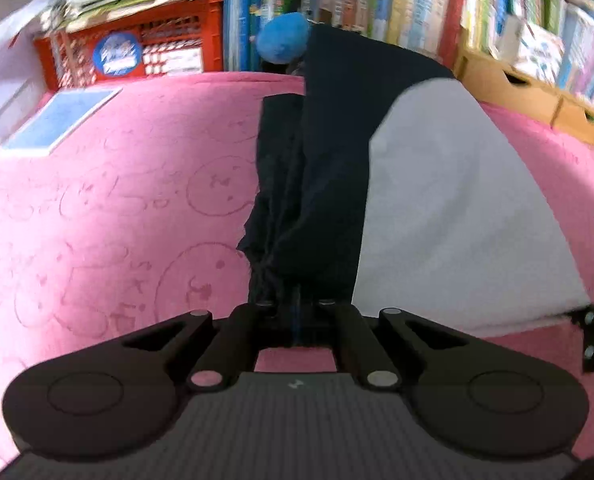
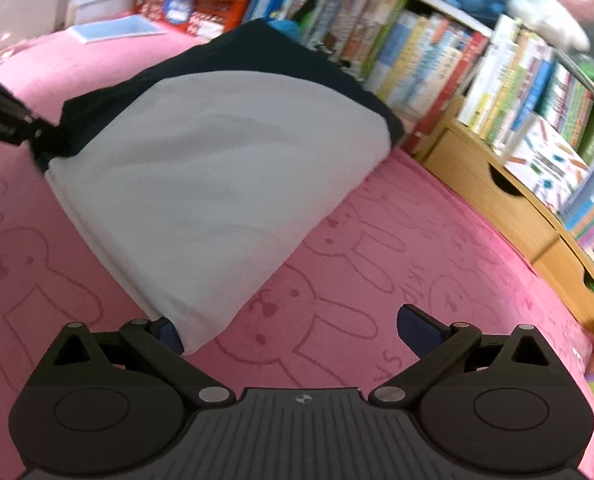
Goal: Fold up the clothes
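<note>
The soft, light garment (image 2: 201,184) drapes limply from the closed left claw (image 1: 293,304) pinching its dark corner; the open right claw (image 2: 293,332) should take the near white hem.

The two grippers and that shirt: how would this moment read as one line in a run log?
step: folding | left gripper: shut on dark sleeve | right gripper: open, beside white shirt body | surface: pink bunny blanket
</note>
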